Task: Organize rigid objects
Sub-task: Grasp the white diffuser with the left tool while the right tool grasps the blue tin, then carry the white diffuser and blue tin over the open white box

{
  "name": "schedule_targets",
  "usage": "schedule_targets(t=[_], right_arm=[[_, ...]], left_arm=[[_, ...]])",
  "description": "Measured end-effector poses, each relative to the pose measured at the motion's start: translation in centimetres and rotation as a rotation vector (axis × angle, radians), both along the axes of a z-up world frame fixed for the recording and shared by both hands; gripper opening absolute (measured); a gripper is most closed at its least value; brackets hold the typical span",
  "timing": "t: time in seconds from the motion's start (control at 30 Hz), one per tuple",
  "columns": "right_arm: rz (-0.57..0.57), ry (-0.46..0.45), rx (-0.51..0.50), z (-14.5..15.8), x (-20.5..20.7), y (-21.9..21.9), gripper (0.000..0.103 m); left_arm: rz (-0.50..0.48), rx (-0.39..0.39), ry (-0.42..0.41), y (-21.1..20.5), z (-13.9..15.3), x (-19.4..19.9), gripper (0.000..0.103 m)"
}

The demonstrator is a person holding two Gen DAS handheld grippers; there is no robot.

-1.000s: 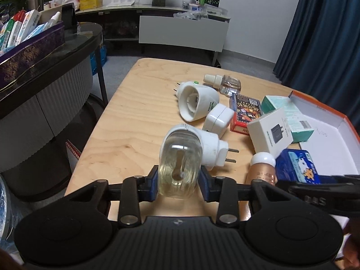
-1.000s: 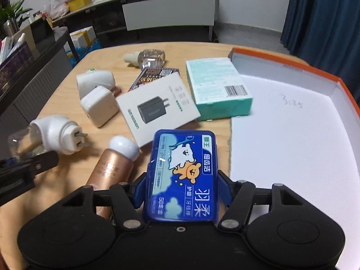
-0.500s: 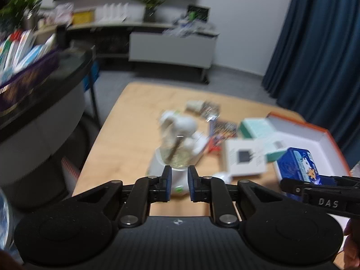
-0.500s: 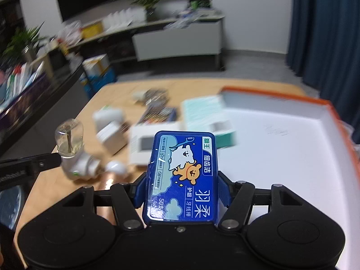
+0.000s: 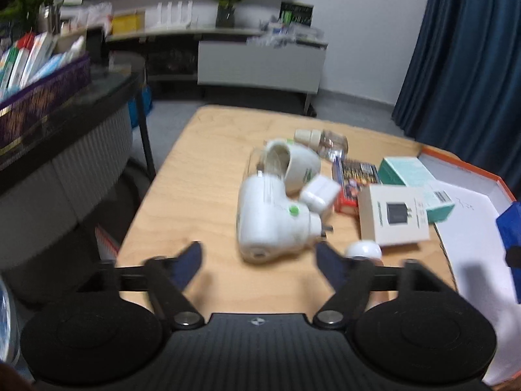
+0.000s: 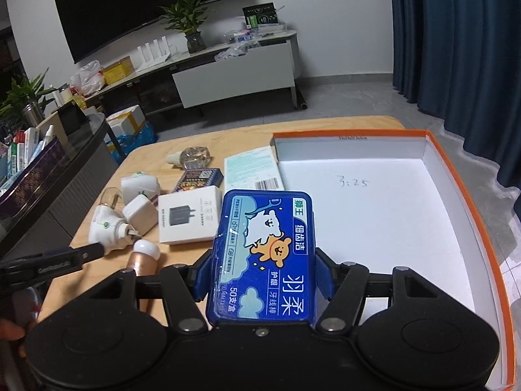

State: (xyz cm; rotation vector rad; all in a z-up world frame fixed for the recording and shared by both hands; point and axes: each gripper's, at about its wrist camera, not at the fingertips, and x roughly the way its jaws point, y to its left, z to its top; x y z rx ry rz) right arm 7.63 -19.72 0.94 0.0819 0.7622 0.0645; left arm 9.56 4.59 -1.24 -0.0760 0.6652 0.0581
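Floss box (image 6: pixel 263 257) sits clamped between the right gripper's (image 6: pixel 262 280) pads, held above the near edge of the orange-rimmed tray (image 6: pixel 456 176), so we judge the step in hand to be setting it down inside. To do that well we should carry it further over the white floor, lower it flat into a corner or along a wall so later things pack beside it, and part the pads only once it rests, or it may tip off the rim.

The left gripper (image 5: pixel 259 260) has just been opening and its jaws now stand wide with nothing between them; the white plug-in (image 5: pixel 270 218) stands on the table (image 5: pixel 202 163) just beyond the tips, leaning toward a second plug-in (image 5: pixel 293 166). We should pull that hand straight back so a finger does not knock it over.

The left view is smeared, so we cannot tell whether the plug-in's clear bottle touches its neighbour or whether it stands steady. The copper bottle (image 6: pixel 143 257) is half hidden behind the right gripper's frame. The tray's near corner and right wall run out of view, and the floss box covers part of its floor.
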Motion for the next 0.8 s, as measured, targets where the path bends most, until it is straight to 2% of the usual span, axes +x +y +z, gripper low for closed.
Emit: schedule_targets(t=[0.07,0.13,0.3,0.37,0.4,0.43,0.47,0.53,0.67,0.8], right_arm=[[0.001,-0.01,0.006,0.3,0.0,0.1,0.074],[-0.001,-0.022,0.001,0.7,0.0,0.3,0.074],[-0.002,-0.029,-0.002,1.1,0.2,0.5,0.074],[-0.006,-0.036,-0.007,1.3,0.2,0.5,0.074],[-0.01,-0.036,-0.005,1.3,0.3,0.3,0.074],[-0.016,-0.037,-0.001,1.4,0.3,0.2,0.074],[-0.023,-0.038,0.002,1.3,0.3,0.0,0.074],[-0.035,-0.037,0.009,1.3,0.5,-0.3,0.074],[-0.052,-0.038,0.016,1.1,0.7,-0.8,0.074],[-0.048,-0.042,0.022,1.1,0.8,-1.0,0.074]], left_arm=[[-0.001,0.016,-0.02,0.0,0.0,0.7,0.102],[-0.028,0.01,-0.031,-0.1,-0.2,1.6,0.103],[-0.085,0.04,0.032,-0.6,-1.9,4.4,0.103],[-0.107,0.024,0.038,-0.5,-2.7,5.0,0.103],[-0.104,0.018,0.042,-0.3,-3.1,5.1,0.102],[-0.107,0.017,0.034,-0.3,-3.3,5.2,0.096],[-0.123,0.024,0.013,-0.4,-3.3,5.1,0.085],[-0.124,0.022,0.006,-0.2,-3.2,5.1,0.081],[-0.108,-0.009,0.004,0.2,-3.0,4.5,0.08],[-0.092,-0.022,-0.04,0.2,-1.6,3.3,0.08]])
